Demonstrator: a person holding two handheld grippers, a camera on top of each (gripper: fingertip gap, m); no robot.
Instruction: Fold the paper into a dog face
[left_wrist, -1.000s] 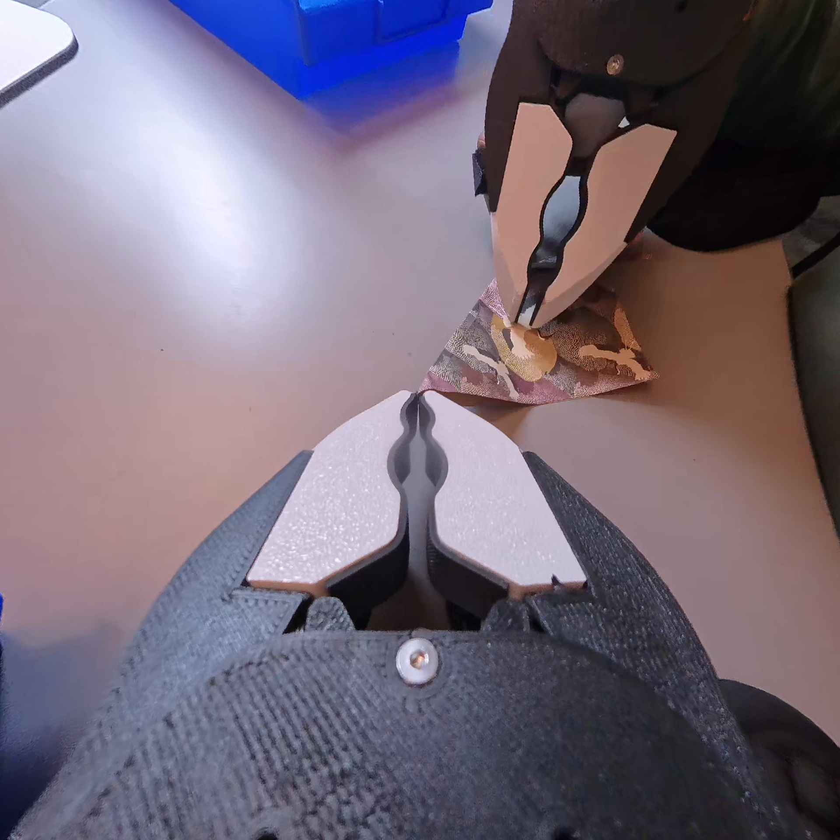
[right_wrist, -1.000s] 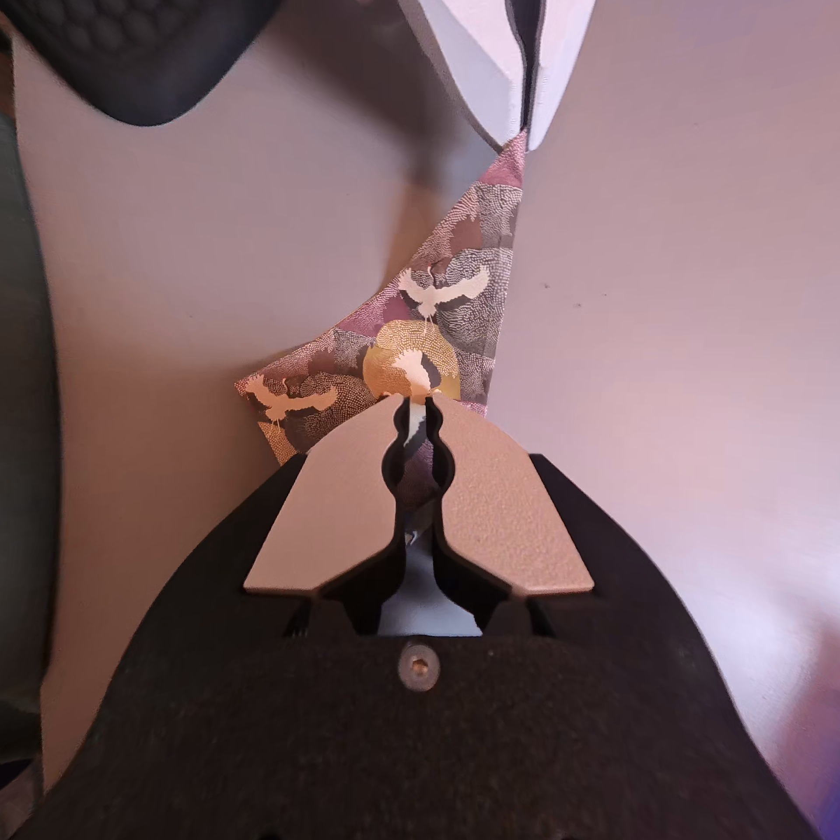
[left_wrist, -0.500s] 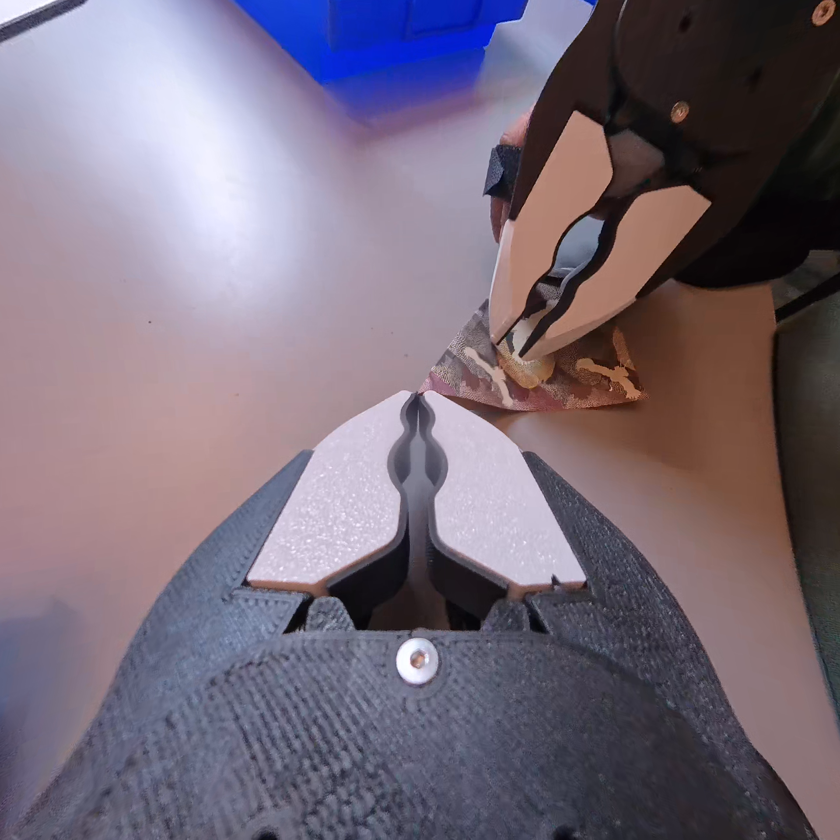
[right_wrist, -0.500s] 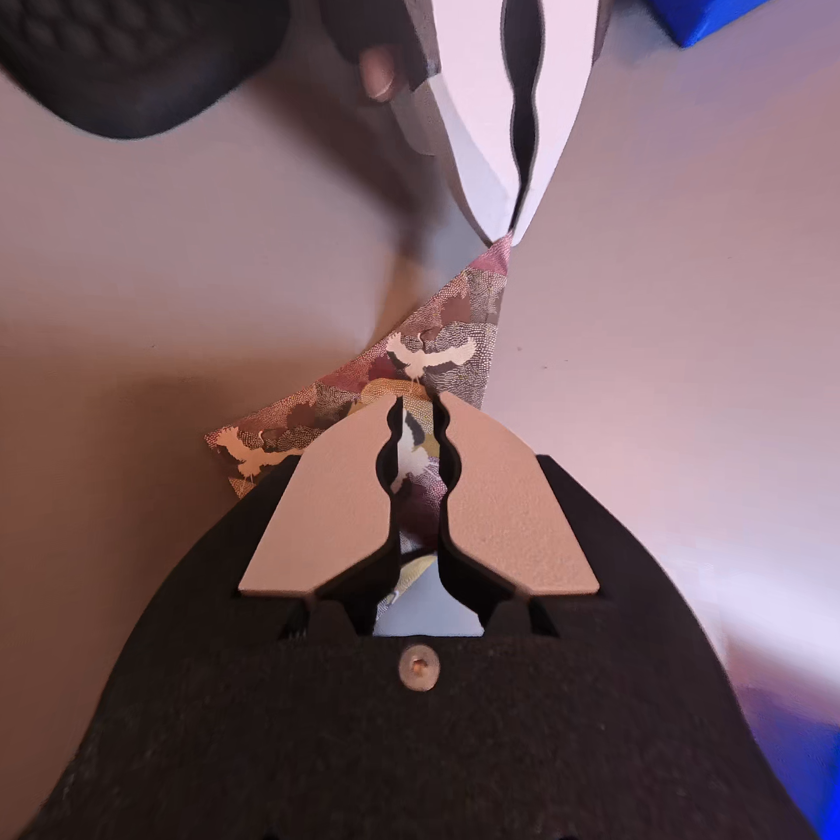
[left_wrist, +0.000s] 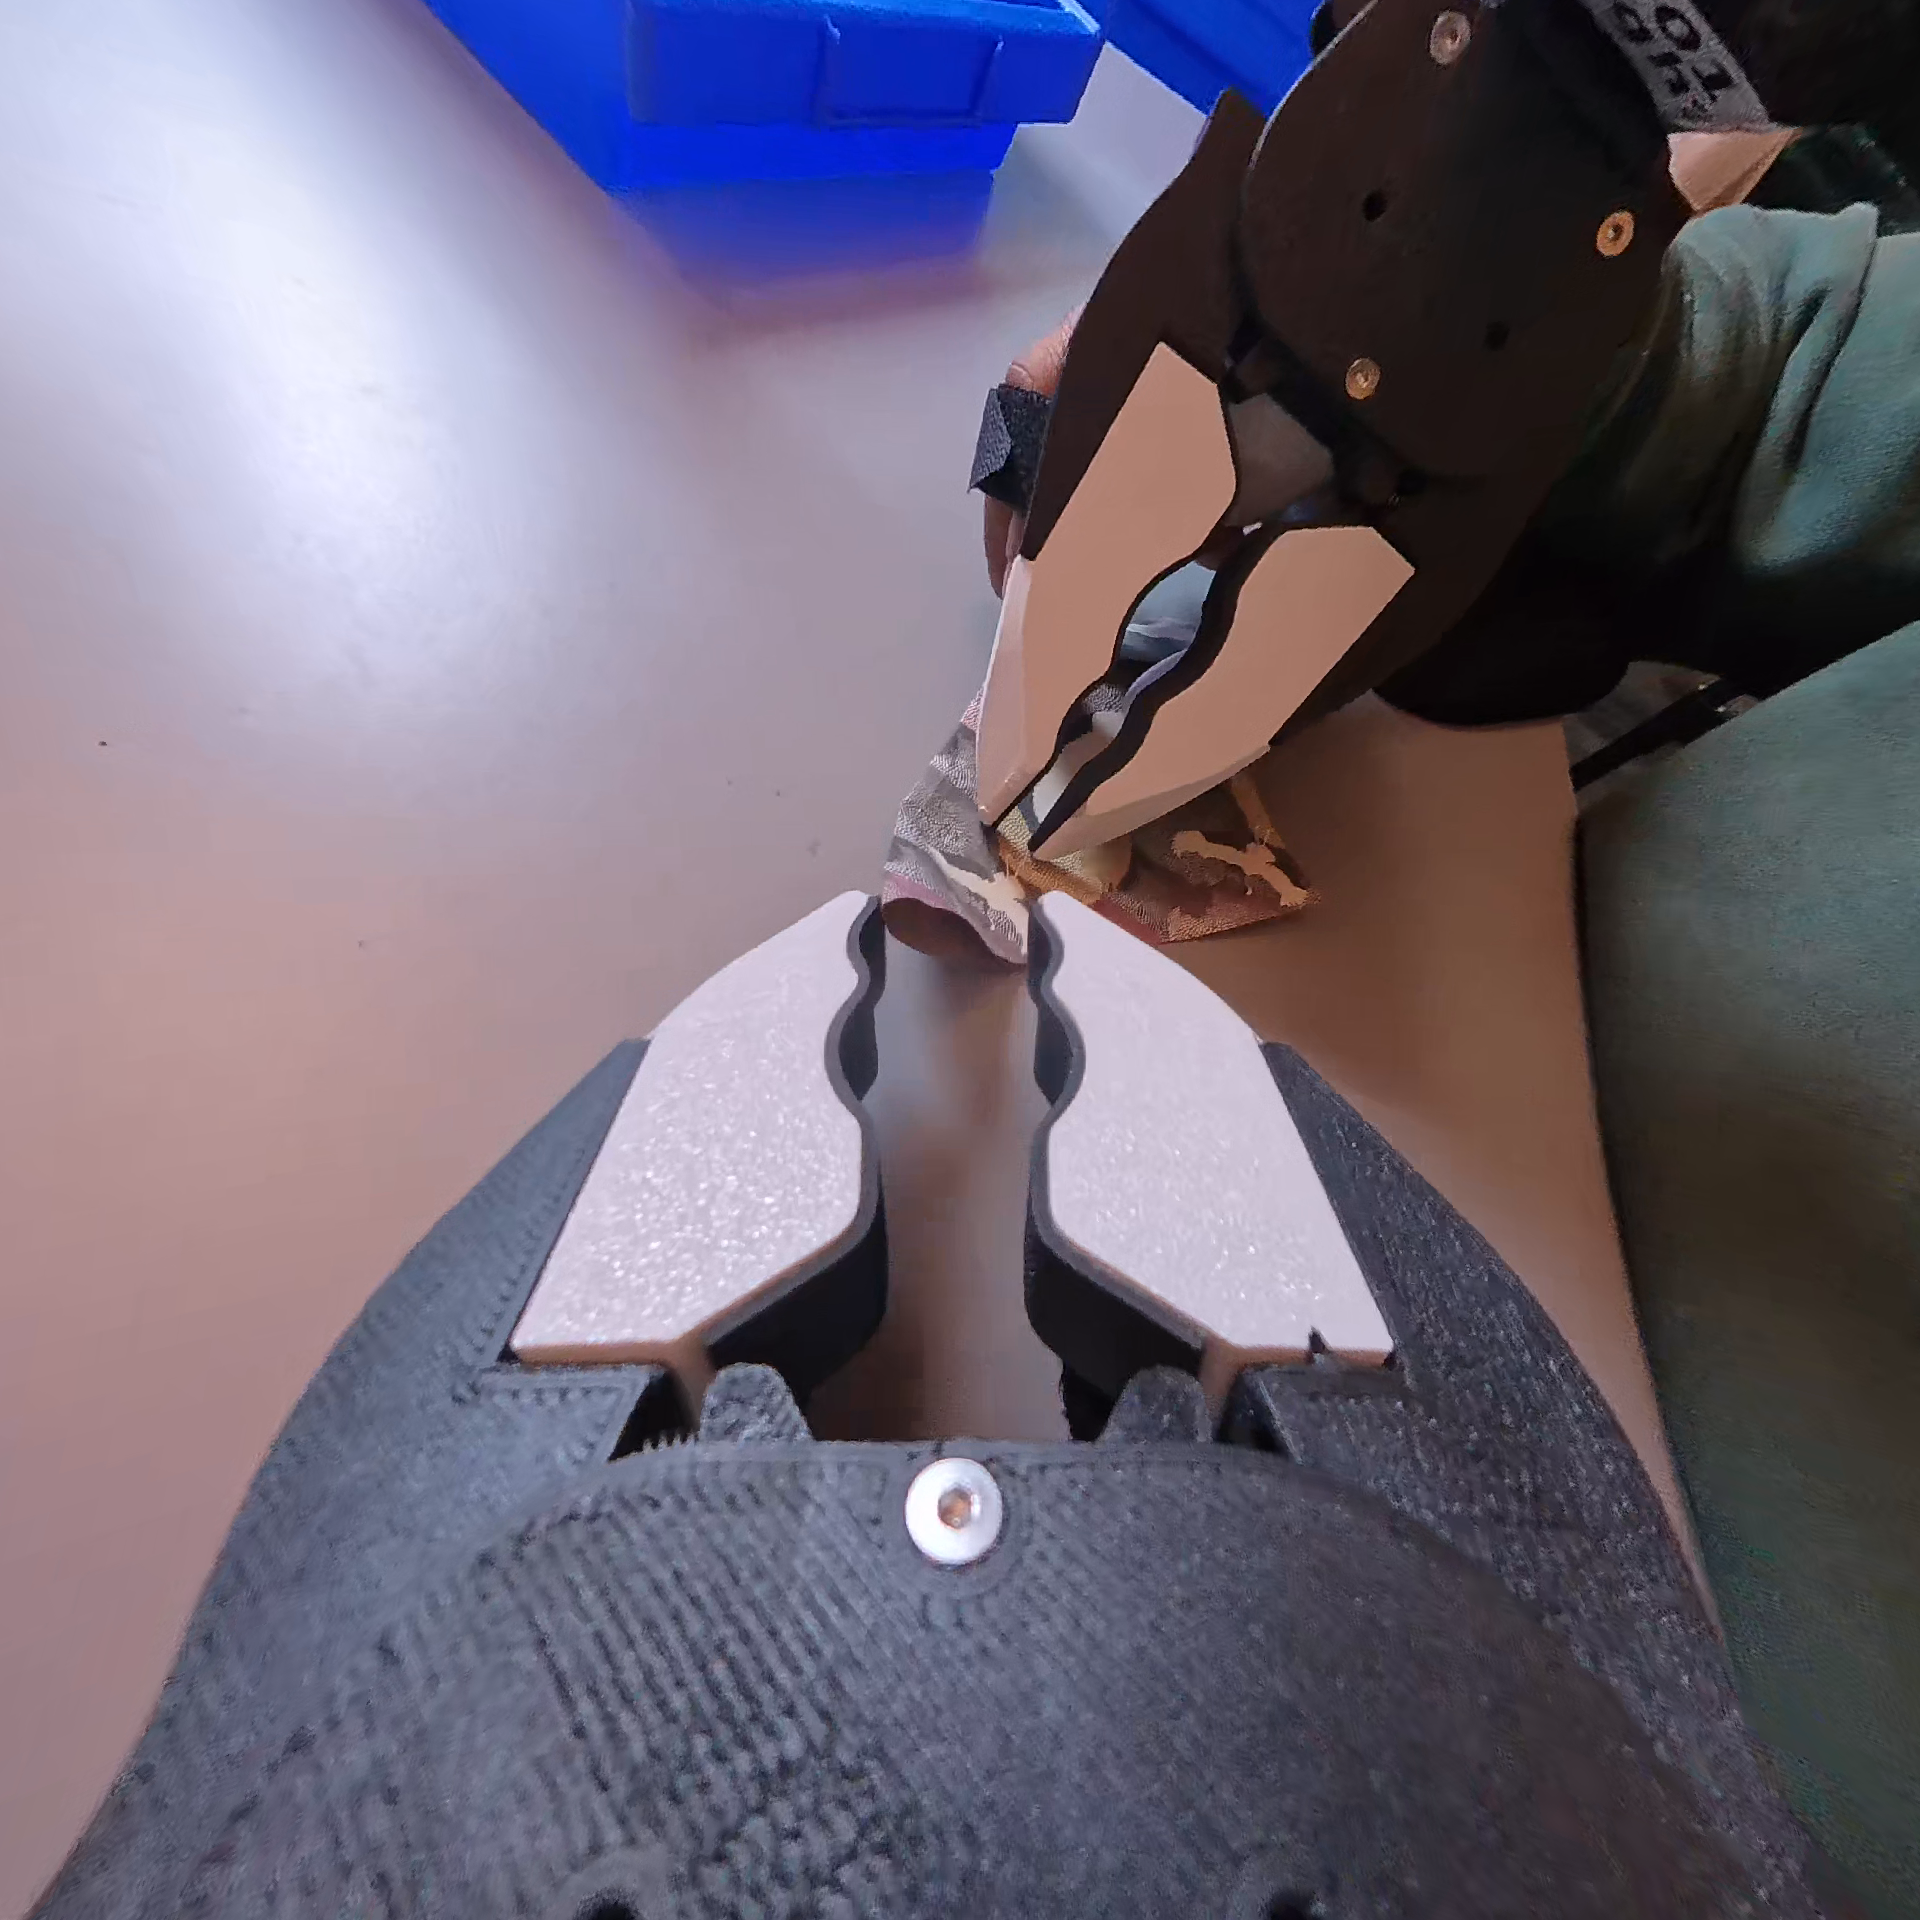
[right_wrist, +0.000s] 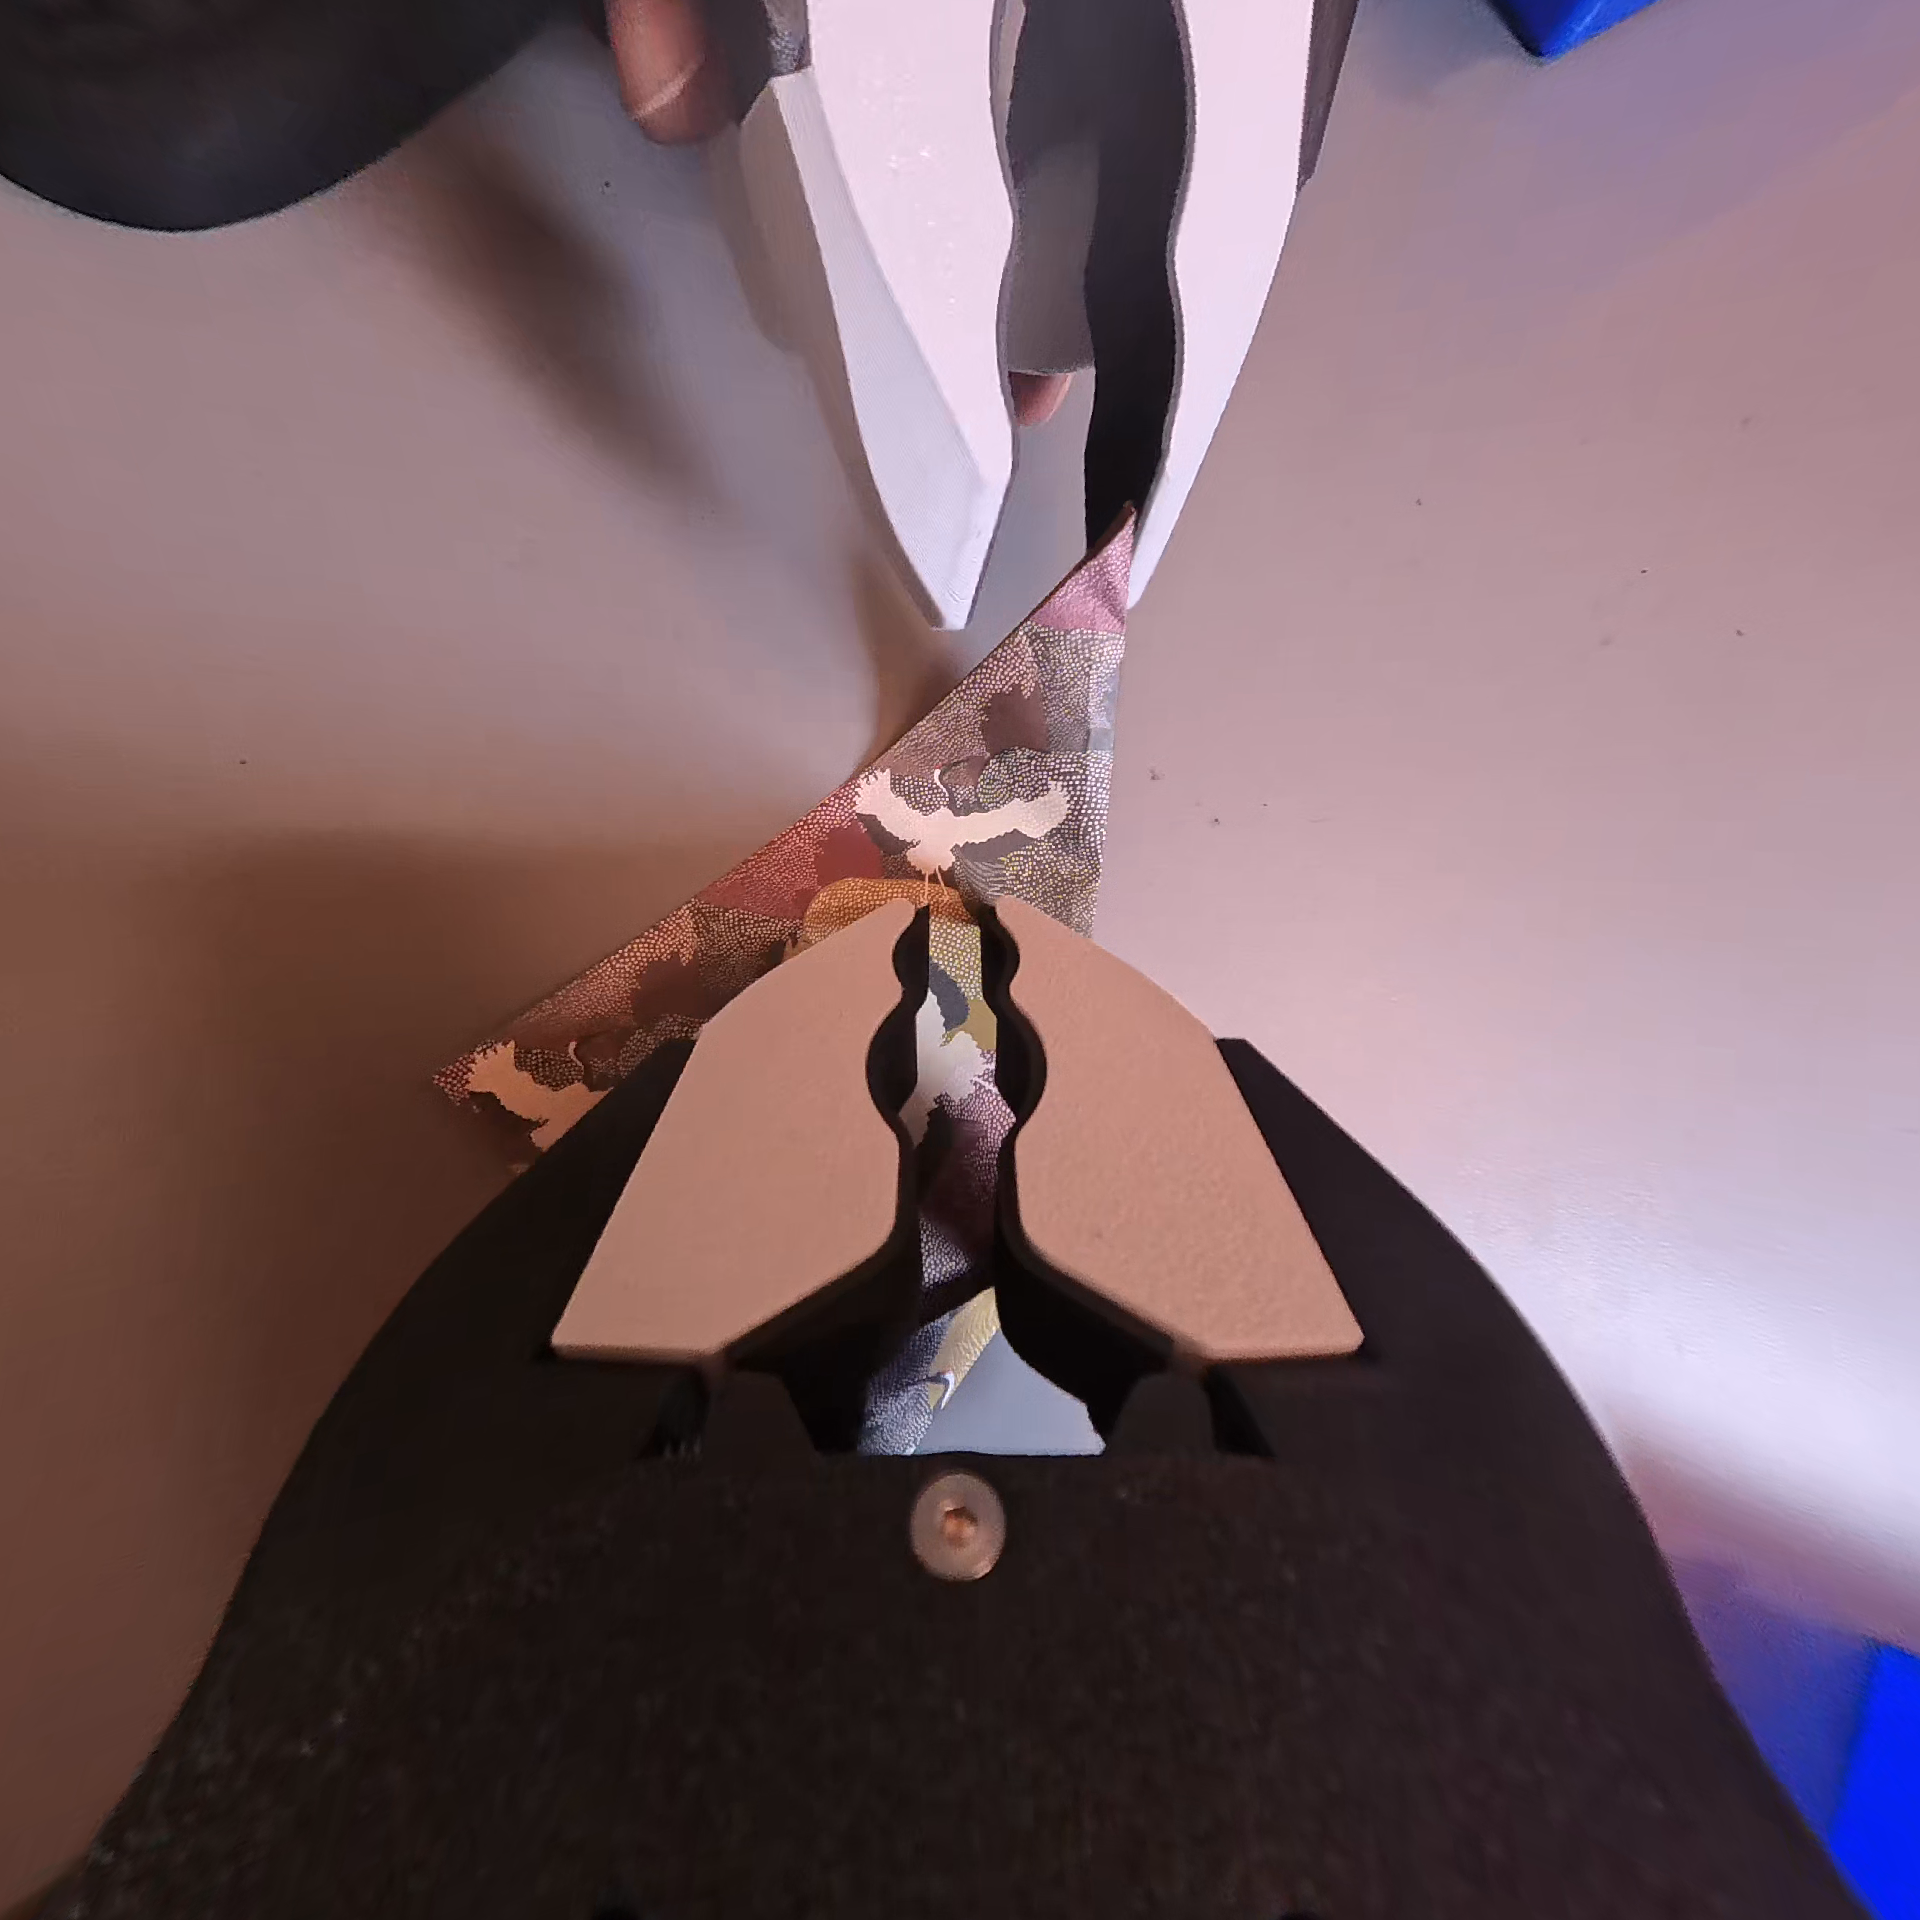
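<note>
Left wrist view: my left gripper (left_wrist: 956, 914) is parted, its tips flanking the near corner of the folded paper (left_wrist: 961, 868) at twelve o'clock on the table (left_wrist: 416, 675); my right gripper (left_wrist: 1013, 826) presses down at one o'clock.

Right wrist view: my right gripper (right_wrist: 956, 914), slightly parted and grasping nothing, rests on the paper (right_wrist: 997, 790), whose long axis runs toward twelve, where my left gripper (right_wrist: 1049, 592) straddles the corner, the nearer tongs for the fold.

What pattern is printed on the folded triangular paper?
White cranes and a gold disc over dotted mauve, maroon and grey patches on the folded triangular paper; clearest in the right wrist view.
</note>
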